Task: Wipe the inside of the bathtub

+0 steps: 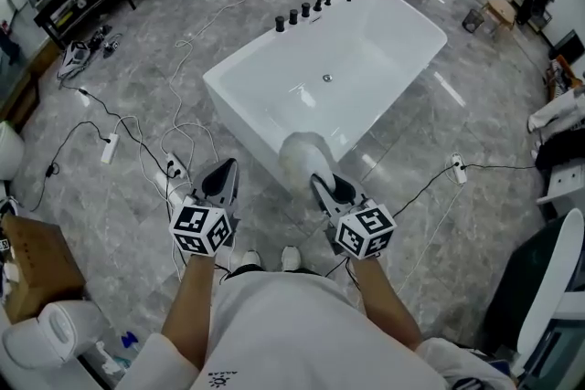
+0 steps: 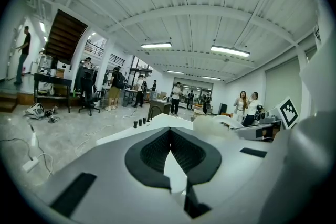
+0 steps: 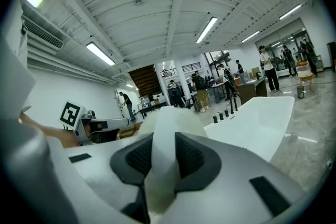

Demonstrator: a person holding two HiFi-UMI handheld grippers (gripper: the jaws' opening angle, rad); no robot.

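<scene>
White fluffy cloth (image 1: 304, 162) sits clamped in the right gripper's (image 1: 324, 187) jaws, poised at the bathtub's (image 1: 239, 110) near end — ready, I judge, to reach inside; left gripper (image 1: 222, 180) jaws together, empty, held aside

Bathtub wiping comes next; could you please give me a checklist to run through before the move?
1. Cloth clamped by the right gripper: ok.
2. Left gripper shut, with nothing between its jaws: ok.
3. Bathtub interior free of objects, only the drain showing: ok.
4. Cloth inside the tub: not ok, it seems short of the near rim.
5. Power strip and cables near the feet: not ok, likely a trip risk.
</scene>
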